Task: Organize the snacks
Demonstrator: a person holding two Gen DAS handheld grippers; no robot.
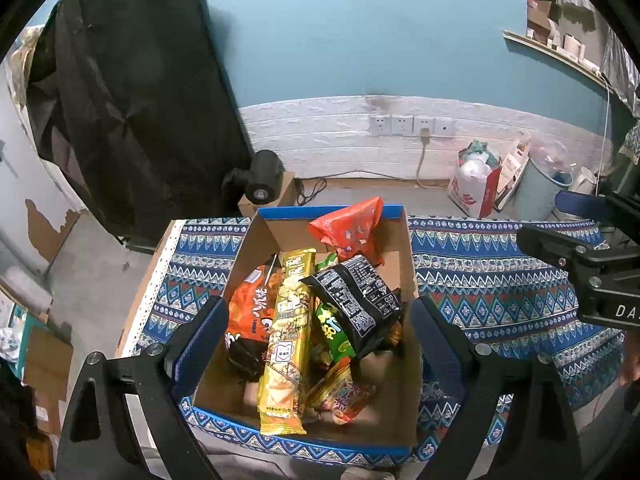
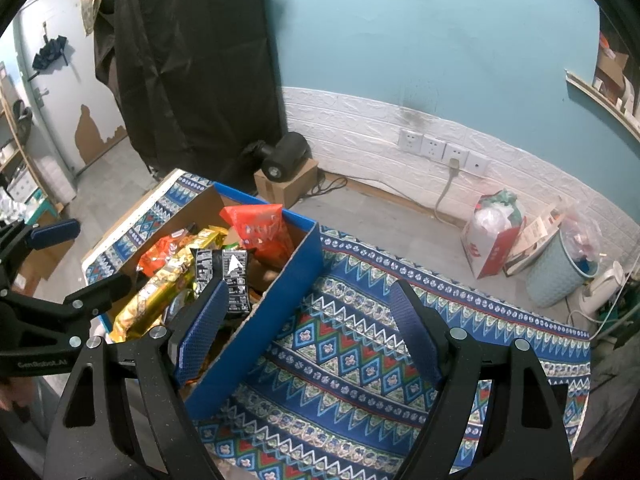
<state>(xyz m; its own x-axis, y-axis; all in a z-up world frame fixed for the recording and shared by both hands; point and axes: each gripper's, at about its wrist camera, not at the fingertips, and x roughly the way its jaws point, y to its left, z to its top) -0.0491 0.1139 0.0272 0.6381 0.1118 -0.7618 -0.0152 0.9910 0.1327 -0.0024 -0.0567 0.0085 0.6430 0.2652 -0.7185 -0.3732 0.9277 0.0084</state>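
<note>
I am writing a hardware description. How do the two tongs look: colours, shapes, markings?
Both are alike. The left tongs and the right tongs have matte black angular arms with silver round bolts, and two flat fingers covered with textured blue pads. White lettering marks the black bodies, only partly readable. No cables or sleeves are visible.

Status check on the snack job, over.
Left tool open over snack box. Right tool open, straddling the box wall. Gold packet on top, black packet beside it. Nothing gripped.
</note>
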